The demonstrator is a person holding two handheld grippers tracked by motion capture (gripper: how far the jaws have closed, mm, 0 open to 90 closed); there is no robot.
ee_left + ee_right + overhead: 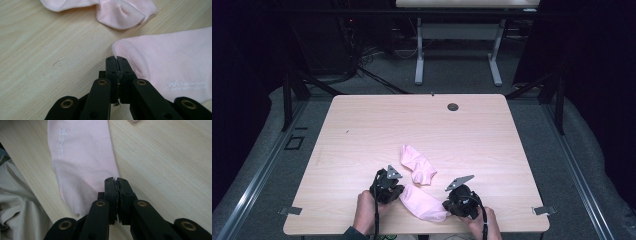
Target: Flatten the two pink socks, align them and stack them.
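Near sock [424, 203] pinched at both ends on desk [362, 130], left hand-held gripper [117, 60] clamped on it at 9 o'clock, right hand-held gripper [117, 181] at 3 o'clock, second sock [417, 164] laid at 12 o'clock.

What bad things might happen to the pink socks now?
1. The near pale pink cotton sock lies at the front edge of the light wooden table, so a tug toward the person might pull it off.
2. The left gripper and right gripper each look shut at that sock's edge; pulling apart might stretch it or slip a thin hold.
3. The crumpled far pink sock lies close and might get dragged.
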